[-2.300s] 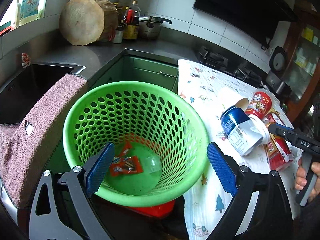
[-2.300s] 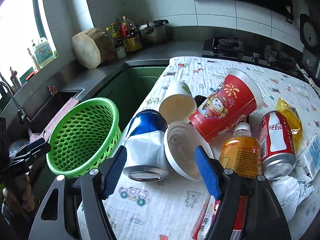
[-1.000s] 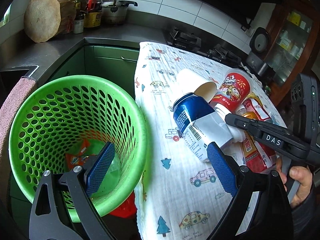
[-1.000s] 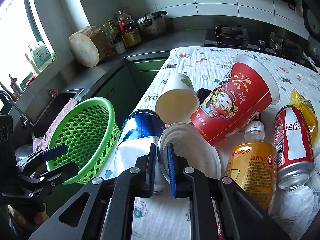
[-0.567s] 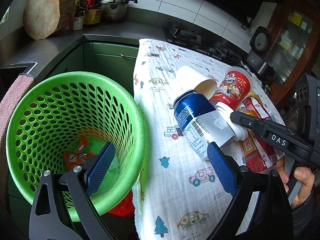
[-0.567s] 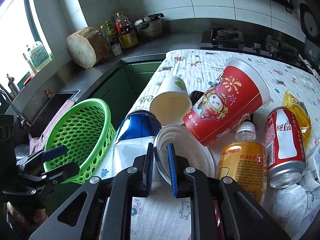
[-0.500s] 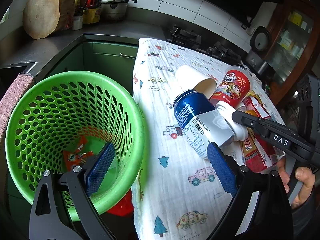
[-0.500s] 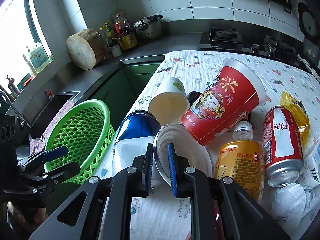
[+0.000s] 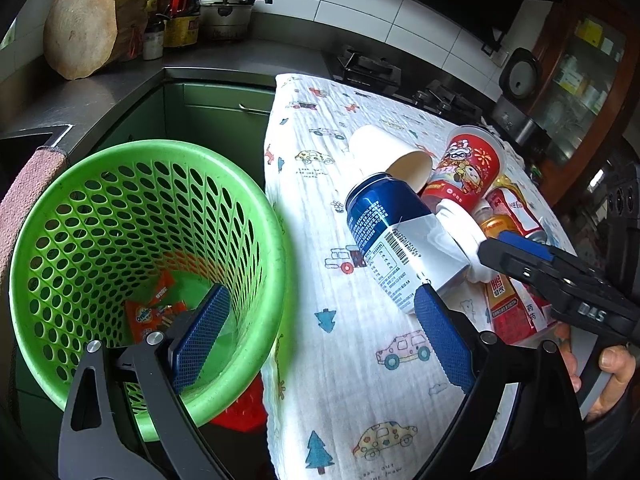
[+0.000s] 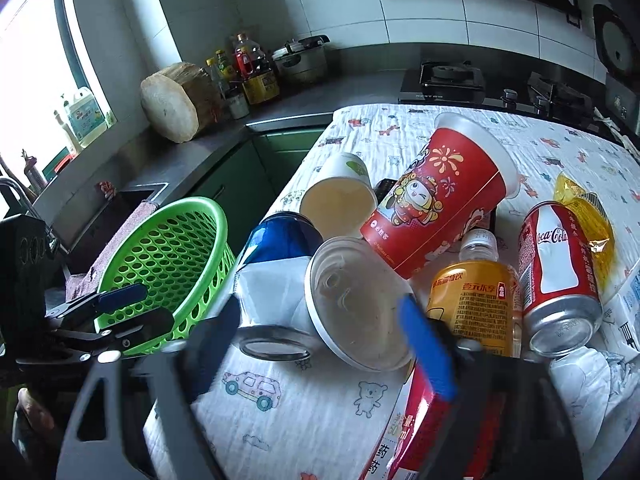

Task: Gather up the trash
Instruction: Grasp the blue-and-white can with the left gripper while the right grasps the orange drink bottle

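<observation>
1. your right gripper (image 10: pixel 328 344) has just been opening and its blue pads now stand spread wide and blurred, with the rim of the white plastic tub (image 10: pixel 356 300) lying between them but not pinched.
2. that tub lies on its side on the printed white cloth (image 10: pixel 304 420), mouth towards you, wedged between the dented blue-and-white drink can (image 10: pixel 276 276) and the tall red paper cup (image 10: pixel 440 200). judged from this, the step in hand is getting a firm hold on the tub.
3. set one pad inside the mouth and one outside the wall, well past the lip, before you squeeze; a thin rim hold looks likely to slip.
4. lift it clear gently, since the red cup leans over it and the blue can touches its side; either may roll.
5. your left gripper (image 9: pixel 316 336) hangs spread and empty over the round green perforated plastic basket (image 9: pixel 256 216), beside the table edge, with orange snack wrappers (image 9: pixel 156 312) in its bottom.
6. around the tub lie a white paper cup (image 10: pixel 340 196), a yellow drink bottle (image 10: pixel 476 300), a red cola can (image 10: pixel 556 264) and a red carton (image 10: pixel 420 432), all still to collect.
</observation>
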A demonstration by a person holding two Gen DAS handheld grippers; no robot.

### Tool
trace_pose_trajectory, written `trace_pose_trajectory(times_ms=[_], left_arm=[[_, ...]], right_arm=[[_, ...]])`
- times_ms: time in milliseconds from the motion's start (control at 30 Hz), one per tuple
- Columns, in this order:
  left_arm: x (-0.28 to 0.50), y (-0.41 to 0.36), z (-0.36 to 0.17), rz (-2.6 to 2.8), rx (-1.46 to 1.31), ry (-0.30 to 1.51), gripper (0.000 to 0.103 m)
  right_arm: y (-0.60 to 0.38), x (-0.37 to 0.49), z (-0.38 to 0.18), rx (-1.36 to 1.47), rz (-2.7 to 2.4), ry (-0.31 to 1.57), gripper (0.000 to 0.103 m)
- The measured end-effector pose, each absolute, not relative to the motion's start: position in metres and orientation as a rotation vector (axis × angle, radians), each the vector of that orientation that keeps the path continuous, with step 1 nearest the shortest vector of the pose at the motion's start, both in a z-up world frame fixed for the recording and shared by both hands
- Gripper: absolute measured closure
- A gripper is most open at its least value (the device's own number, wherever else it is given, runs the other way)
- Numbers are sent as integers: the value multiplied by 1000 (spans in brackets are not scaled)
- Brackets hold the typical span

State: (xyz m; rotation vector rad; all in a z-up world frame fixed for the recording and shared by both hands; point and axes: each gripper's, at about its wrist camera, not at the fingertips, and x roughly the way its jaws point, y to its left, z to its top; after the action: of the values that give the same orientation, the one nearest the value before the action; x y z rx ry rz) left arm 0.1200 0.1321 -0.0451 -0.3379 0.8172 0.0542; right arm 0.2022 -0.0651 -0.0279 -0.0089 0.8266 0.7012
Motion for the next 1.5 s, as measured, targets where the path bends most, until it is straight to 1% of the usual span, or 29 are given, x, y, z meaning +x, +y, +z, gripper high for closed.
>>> trace_pose_trajectory(times_ms=[267,367,567,1000,1067,1133,1167,1267,1300,1500], left_arm=[[121,131,-46,53,-338,818,11],[121,131,-44,50,-344,812,11],[127,128,-48,40,-357,824,11],[147,121,-36,26,-393,836,11],[154,121,-37,21,-413,848,11],[163,121,-40,21,-434,872,11],[168,121,-42,24,-449,888,11],[182,119,-49,18,-493,923,11],[187,117,-51,20,-496,929,11],[215,107,-64,26,-556,988,12]], right_arm=[[-83,184,-14,-39,682,785,11],[-97,179,-13,-39,654,803,11],[-117,175,-22,-74,559,865,11],[-123,222,-51,43,509,1068,12],[-121,229,-53,43,498,1084,14],[-117,234,-57,35,491,1109,19],[-116,235,-59,30,487,1119,20],[-117,237,-61,8,471,1123,27],[-118,236,-61,3,467,1122,32],[-128,230,-60,3,497,1127,33]])
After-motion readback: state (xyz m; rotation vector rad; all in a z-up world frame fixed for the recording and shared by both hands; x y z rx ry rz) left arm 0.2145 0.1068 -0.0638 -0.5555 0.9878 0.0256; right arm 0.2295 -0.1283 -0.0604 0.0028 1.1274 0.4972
